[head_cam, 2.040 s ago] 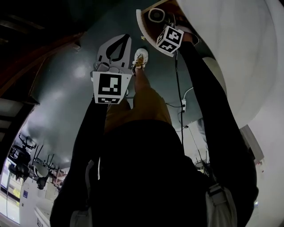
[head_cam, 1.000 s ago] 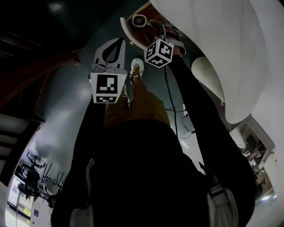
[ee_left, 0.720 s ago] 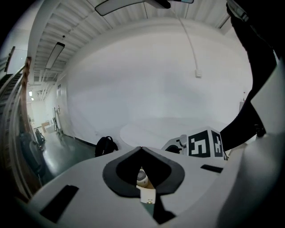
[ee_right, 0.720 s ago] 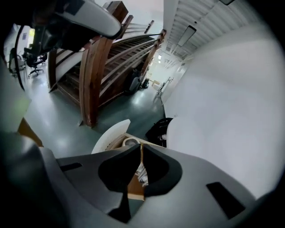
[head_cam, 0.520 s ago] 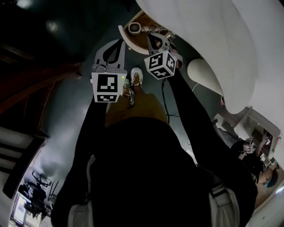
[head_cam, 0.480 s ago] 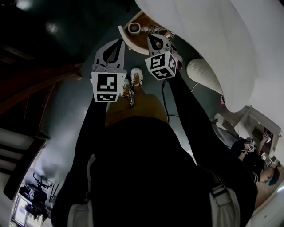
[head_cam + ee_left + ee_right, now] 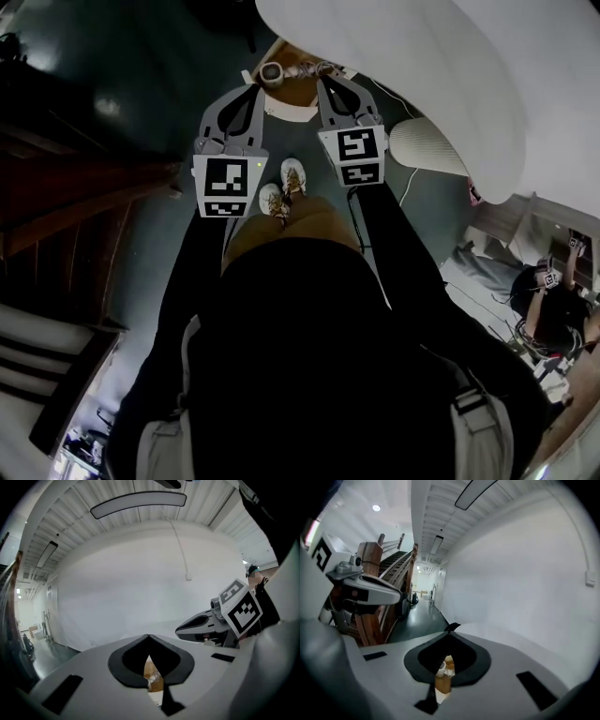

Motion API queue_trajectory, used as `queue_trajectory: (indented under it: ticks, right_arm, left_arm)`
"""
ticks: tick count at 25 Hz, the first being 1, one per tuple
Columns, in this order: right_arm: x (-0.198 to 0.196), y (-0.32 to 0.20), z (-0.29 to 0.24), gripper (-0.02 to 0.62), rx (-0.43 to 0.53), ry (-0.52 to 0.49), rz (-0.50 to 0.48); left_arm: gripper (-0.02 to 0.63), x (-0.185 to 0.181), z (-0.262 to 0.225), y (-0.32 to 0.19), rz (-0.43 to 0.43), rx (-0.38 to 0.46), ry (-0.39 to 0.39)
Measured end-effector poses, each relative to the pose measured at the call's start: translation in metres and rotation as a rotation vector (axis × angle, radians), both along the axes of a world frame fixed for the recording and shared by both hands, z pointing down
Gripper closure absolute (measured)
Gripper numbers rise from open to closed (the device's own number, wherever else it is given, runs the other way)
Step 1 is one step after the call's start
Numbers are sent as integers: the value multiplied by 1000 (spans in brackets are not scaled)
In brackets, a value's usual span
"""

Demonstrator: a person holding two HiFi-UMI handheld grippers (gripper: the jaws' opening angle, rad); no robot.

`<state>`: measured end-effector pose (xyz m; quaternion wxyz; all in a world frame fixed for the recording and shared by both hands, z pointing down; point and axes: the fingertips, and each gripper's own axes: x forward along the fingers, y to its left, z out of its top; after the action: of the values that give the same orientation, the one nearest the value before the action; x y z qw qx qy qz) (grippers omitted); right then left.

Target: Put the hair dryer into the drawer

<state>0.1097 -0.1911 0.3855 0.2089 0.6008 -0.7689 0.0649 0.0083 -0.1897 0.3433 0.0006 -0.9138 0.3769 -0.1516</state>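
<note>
The hair dryer (image 7: 273, 72) lies in the open wooden drawer (image 7: 302, 94), its round nozzle facing up and its cord bunched beside it. Neither gripper touches it. My left gripper (image 7: 256, 88) and right gripper (image 7: 324, 82) are held side by side above the drawer's near edge, both pointing toward it. Each is shut with nothing between its jaws. In the left gripper view the left gripper (image 7: 148, 636) shows its tips meeting, with a sliver of the drawer (image 7: 152, 673) in the gap behind them. The right gripper (image 7: 451, 628) shows the same in its own view.
A big white rounded cabinet body (image 7: 441, 66) fills the upper right, with a white ribbed round object (image 7: 427, 145) below it. The person's shoes (image 7: 283, 190) stand on the dark floor. Wooden stairs (image 7: 66, 197) lie to the left. Another person (image 7: 553, 305) is at the far right.
The right gripper has left the drawer, rolled level and shut, leaving the hair dryer inside. Both grippers have risen and now sit side by side.
</note>
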Motion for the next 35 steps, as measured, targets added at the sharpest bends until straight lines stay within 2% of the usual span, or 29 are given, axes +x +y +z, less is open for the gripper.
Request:
queue_trajectory:
  ticks: [6, 13, 23, 35]
  right_arm:
    - [-3, 12, -52, 565, 123, -1, 2]
    - [-4, 29, -94, 565, 202, 6, 25]
    - [5, 47, -111, 565, 253, 31, 77]
    - [-8, 51, -121, 568, 272, 55, 63]
  left_arm:
    - [591, 6, -32, 10, 37, 52, 18]
    - [591, 11, -66, 11, 74, 104, 39]
    - [591, 0, -84, 17, 82, 142, 72]
    - [591, -6, -93, 20, 79, 164, 93]
